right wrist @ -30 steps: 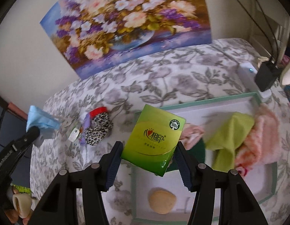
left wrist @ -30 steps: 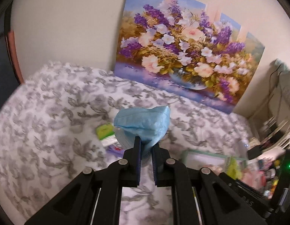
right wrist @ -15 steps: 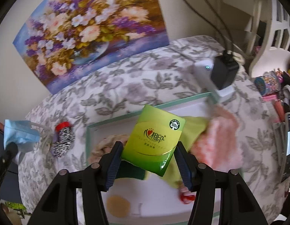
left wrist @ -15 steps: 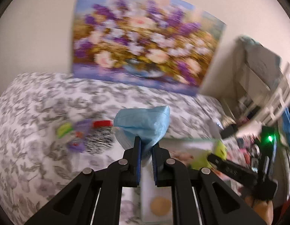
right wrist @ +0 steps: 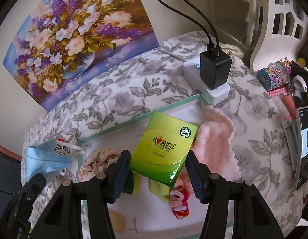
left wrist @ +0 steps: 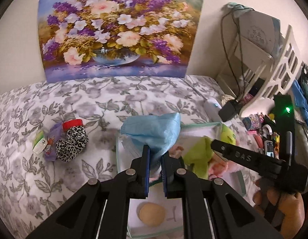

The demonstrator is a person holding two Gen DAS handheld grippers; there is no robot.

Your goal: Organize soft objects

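Observation:
My left gripper is shut on a light blue face mask, held above the left end of a white tray with a mint rim. In the right wrist view the mask hangs at the far left. My right gripper is shut on a green tissue pack above the tray's middle. In the tray lie a pink fluffy cloth, a lime cloth, a floral scrunchie, a red and pink scrunchie and a beige round pad.
A leopard-print scrunchie with a red band and small packets lies on the floral bedspread left of the tray. A flower painting leans on the back wall. A black charger on a white block stands behind the tray; clutter and a phone crowd the right.
Both grippers have swung to the right, each keeping its load. The mask has come from over the bedspread to the tray's left end. The tissue pack now hangs over the tray's cloths.

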